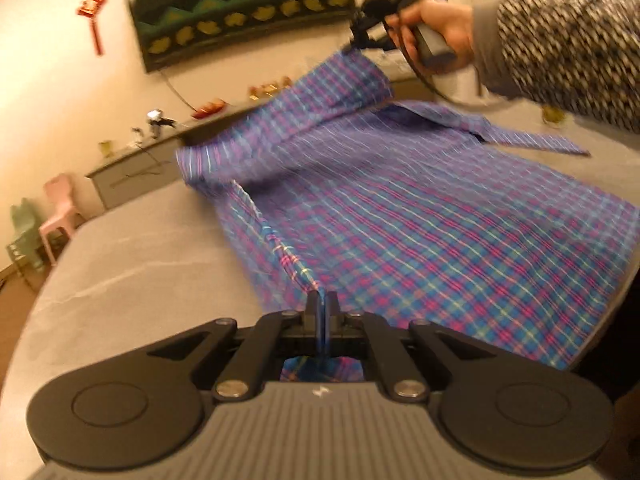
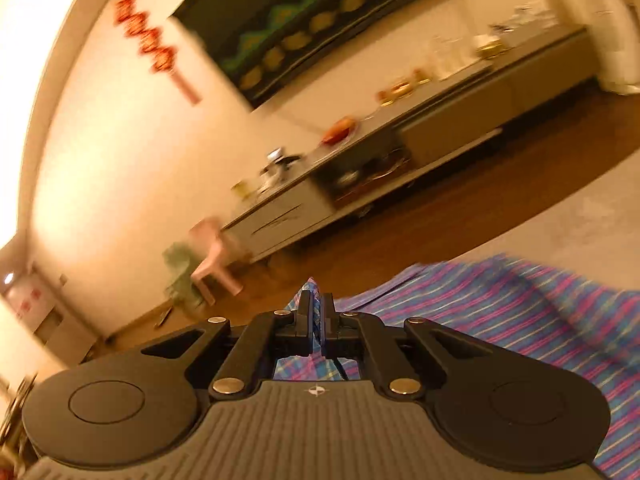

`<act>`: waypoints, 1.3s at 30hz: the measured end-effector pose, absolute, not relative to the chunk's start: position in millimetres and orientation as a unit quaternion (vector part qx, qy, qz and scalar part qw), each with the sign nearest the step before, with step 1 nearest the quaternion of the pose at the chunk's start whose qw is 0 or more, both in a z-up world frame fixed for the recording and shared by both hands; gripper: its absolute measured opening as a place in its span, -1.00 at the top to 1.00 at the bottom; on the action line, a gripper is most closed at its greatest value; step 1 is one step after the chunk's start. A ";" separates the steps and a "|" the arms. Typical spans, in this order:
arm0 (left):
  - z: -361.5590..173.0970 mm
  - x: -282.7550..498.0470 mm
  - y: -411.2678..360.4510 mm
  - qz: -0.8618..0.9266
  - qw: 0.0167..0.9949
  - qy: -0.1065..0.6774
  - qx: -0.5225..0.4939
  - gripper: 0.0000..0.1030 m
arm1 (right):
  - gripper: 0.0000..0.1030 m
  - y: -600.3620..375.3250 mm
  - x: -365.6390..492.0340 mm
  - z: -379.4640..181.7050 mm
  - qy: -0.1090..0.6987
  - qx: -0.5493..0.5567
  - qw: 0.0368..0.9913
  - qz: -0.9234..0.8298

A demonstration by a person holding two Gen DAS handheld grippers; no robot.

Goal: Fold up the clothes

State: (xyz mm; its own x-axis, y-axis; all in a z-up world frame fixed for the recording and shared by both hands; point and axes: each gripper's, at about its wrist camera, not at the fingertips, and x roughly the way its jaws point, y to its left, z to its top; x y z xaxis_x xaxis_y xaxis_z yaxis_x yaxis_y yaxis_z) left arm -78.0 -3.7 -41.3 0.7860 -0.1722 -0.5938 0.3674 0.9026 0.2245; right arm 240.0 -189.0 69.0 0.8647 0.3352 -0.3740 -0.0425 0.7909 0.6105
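Note:
A blue and pink plaid shirt (image 1: 420, 216) lies spread on a grey table (image 1: 132, 264). My left gripper (image 1: 322, 300) is shut on the shirt's near edge, low over the table. My right gripper (image 1: 354, 44) is shut on a far corner of the shirt and holds it lifted high, so that side hangs folded over. In the right wrist view the right gripper (image 2: 316, 300) pinches a fold of the plaid shirt (image 2: 520, 312), which trails down to the right.
A long grey sideboard (image 1: 132, 168) with small items stands along the far wall under a dark picture (image 1: 240, 8). A pink stool (image 1: 60, 212) and a green stool (image 1: 24, 236) stand on the floor at the left. A yellow cup (image 1: 554, 114) stands at the table's far right.

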 end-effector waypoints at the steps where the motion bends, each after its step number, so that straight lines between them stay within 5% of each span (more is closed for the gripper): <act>1: -44.5 -76.5 -6.5 -0.149 0.928 0.298 0.166 0.97 | 0.98 -202.8 242.1 67.8 0.235 0.316 0.915 0.092; 7: -66.8 -65.5 -12.2 -0.181 0.909 0.349 0.138 0.89 | 0.98 -256.9 233.2 37.5 0.229 0.355 0.905 0.037; 13: -50.1 -70.2 8.4 -0.238 0.898 0.361 0.078 0.15 | 0.97 -253.7 223.5 27.6 0.238 0.340 0.907 0.066; 20: 1.0 -50.2 74.9 -0.263 0.909 0.310 -0.094 0.14 | 0.97 -147.3 162.2 85.0 0.209 0.269 0.913 0.223; 26: -15.9 -38.9 135.9 -0.237 0.893 0.313 -0.223 0.14 | 0.97 -29.9 83.8 48.2 0.299 0.140 0.886 0.325; 31: -61.9 -39.8 91.7 -0.243 0.862 0.425 -0.131 0.16 | 0.95 -0.8 55.7 -21.8 0.372 0.025 0.885 0.280; 35: -61.3 -60.5 70.7 -0.243 0.874 0.415 -0.060 0.18 | 0.68 -8.4 44.4 -33.7 0.379 -0.017 0.885 0.270; 37: -55.4 -71.8 66.4 -0.262 0.878 0.398 -0.051 0.18 | 0.11 -18.9 33.6 -17.9 0.349 -0.006 0.897 0.272; 39: -53.2 -84.8 63.3 -0.289 0.873 0.389 -0.047 0.18 | 0.08 -25.4 19.1 -7.1 0.326 0.007 0.900 0.290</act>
State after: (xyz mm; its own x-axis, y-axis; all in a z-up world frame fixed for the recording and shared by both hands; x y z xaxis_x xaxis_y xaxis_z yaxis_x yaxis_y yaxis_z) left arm -84.8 63.3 -53.2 0.5297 -0.5420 -0.6524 0.4689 0.8281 -0.3072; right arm 19.1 -25.4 -7.1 0.6184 0.5271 -0.5828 -0.5179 0.8312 0.2022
